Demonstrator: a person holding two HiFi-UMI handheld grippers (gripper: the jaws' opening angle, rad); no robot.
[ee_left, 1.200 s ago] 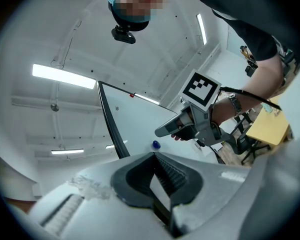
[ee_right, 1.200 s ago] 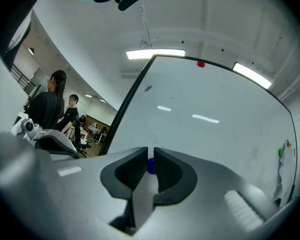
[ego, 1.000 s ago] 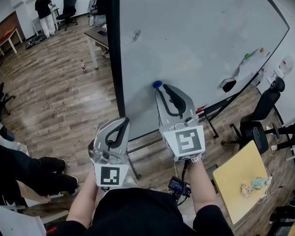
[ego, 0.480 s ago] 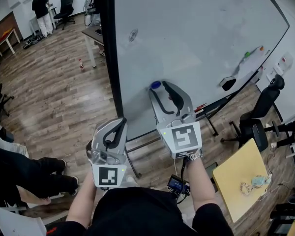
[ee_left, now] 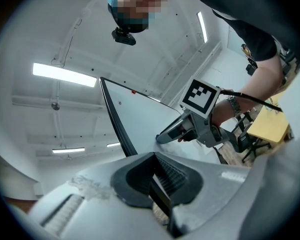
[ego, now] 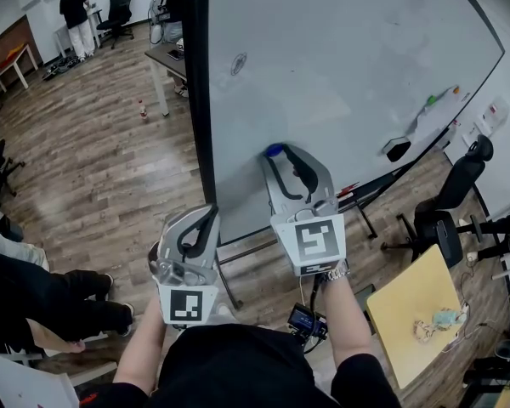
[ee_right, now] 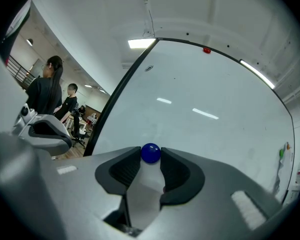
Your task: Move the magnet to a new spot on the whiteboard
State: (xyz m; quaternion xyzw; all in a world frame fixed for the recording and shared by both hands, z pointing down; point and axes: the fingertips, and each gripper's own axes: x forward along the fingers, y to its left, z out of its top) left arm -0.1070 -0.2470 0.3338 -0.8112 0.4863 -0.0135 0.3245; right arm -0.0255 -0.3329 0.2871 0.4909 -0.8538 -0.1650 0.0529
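Right gripper view. Checker: what do you read at the jaws?

Operator: I see the right gripper (ee_right: 150, 160) pointed at the large white whiteboard (ee_right: 200, 114). Its jaws stand apart, released, and have just been closing a little. The small round blue magnet (ee_right: 150, 153) sits on the board between the two tips. Each tip looks just beside it, and I note no squeeze on it.

Checker: Where on the board is that?

Operator: From the head view it is low on the board, near the dark left frame edge (ego: 200, 100). It is well apart from the black eraser (ego: 397, 149) toward the other side. A small red round piece (ee_right: 206, 50) sits up by the top edge.

Checker: Left side?

Operator: The left gripper (ego: 211, 212) is below and to the left of the right one, off the board, over the wooden plank floor (ego: 93, 160). In the left gripper view its dark ribbed pads (ee_left: 170, 174) are clenched together with nothing between them. That view tilts upward, taking in the ceiling strip lights (ee_left: 65, 75).
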